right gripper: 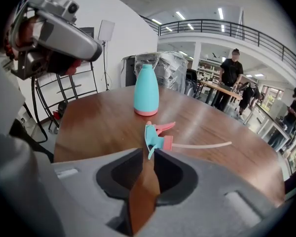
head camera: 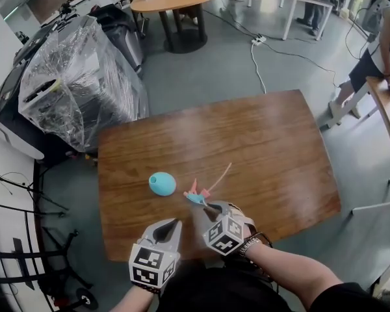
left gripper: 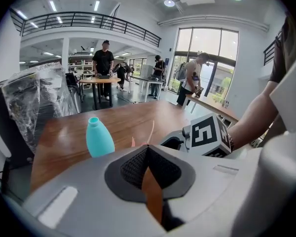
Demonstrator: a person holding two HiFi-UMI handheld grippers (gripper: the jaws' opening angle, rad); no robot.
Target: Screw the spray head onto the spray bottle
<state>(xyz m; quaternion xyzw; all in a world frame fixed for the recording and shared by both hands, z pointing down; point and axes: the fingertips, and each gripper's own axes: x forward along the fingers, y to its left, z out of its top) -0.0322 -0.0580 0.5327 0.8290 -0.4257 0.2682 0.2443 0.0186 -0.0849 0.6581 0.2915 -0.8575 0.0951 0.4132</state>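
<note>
Brown counter (head camera: 279,148) holds the spray bottle (head camera: 162,183), standing up. Just beside the bottle lies the spray head (head camera: 196,195). Right tool (right gripper: 149,158), jaws a little apart and empty, points at it. Left tool (left gripper: 148,149) is closed, empty. Next, I think: pinch the head.

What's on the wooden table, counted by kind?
Spray bottle, teal, no head on it: 1
Spray head, teal and pink: 1
Total: 2
</note>
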